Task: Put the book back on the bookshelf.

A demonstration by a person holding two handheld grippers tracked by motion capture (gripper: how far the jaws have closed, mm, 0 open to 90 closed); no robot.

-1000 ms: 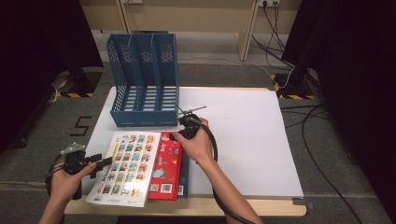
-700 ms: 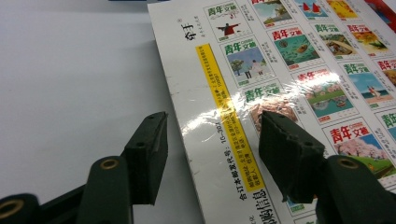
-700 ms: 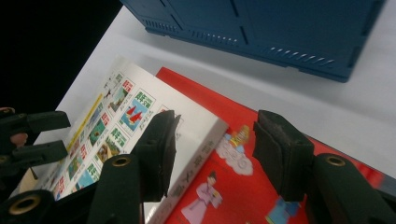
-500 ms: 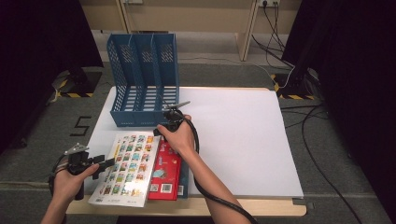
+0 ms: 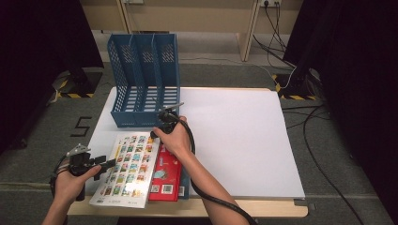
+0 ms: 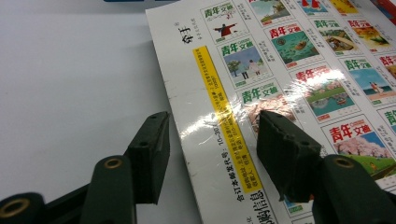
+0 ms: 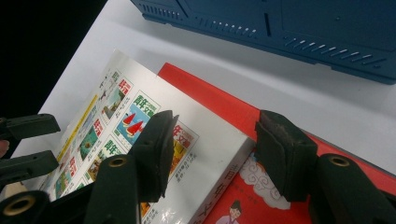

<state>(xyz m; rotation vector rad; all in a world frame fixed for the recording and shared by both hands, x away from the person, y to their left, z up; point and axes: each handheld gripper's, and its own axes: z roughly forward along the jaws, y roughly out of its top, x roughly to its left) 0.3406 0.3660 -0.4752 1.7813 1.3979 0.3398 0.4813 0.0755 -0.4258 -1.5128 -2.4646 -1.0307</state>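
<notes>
Approach step: my left gripper [image 6: 210, 154] fingers, just narrowing, straddle the white magazine [image 5: 126, 168] edge without pinching, right gripper [image 7: 212, 156] fingers, just widening, bracket its far corner over the red book [image 7: 243, 205] on the counter [image 5: 234, 140]; next I close both.

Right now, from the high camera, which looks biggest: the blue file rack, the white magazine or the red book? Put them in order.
1. Table, if counted.
2. Rack.
3. Magazine.
4. Book, but the magazine hides part of it, so its real size is unsure.
</notes>
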